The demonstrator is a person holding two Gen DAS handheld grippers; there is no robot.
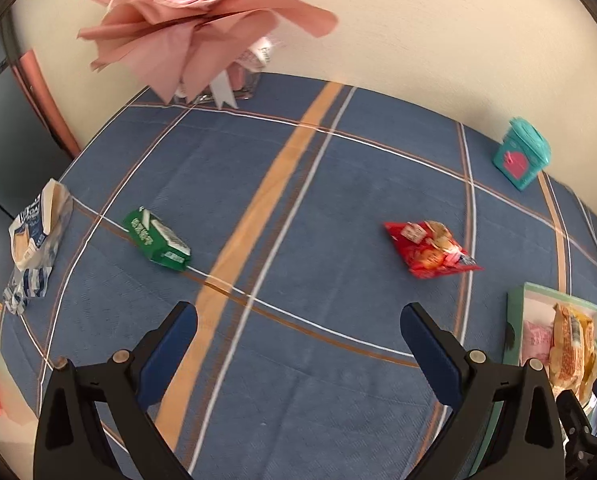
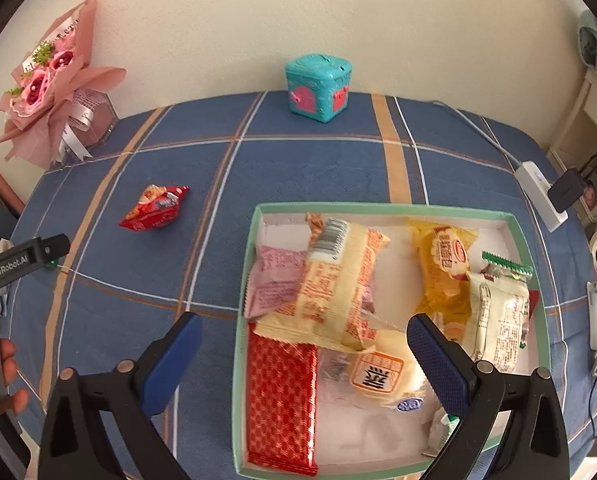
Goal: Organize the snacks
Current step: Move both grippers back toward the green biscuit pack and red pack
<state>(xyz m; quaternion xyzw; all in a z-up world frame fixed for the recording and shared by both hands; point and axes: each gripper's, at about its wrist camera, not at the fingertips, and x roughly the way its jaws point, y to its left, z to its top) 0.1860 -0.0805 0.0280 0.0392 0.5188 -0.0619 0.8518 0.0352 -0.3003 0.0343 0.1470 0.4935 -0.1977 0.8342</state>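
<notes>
With both grippers, left (image 1: 298,344) and right (image 2: 304,354), spread and empty, we judge the red packet (image 1: 430,250) beyond our left jaws goes next into the box (image 2: 378,207).

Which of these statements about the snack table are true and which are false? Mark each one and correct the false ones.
1. The left tool is open, with nothing between its fingers. True.
2. The red snack bag lies inside the box. False: it lies on the blue cloth, outside the green-rimmed box.
3. The teal tin stands at the far edge of the table, near the wall. True.
4. The green packet is held by the right tool. False: it lies on the cloth, and the right tool is open and holds nothing.
5. The box is empty. False: several wrapped snacks lie in it, among them a yellow packet.
</notes>
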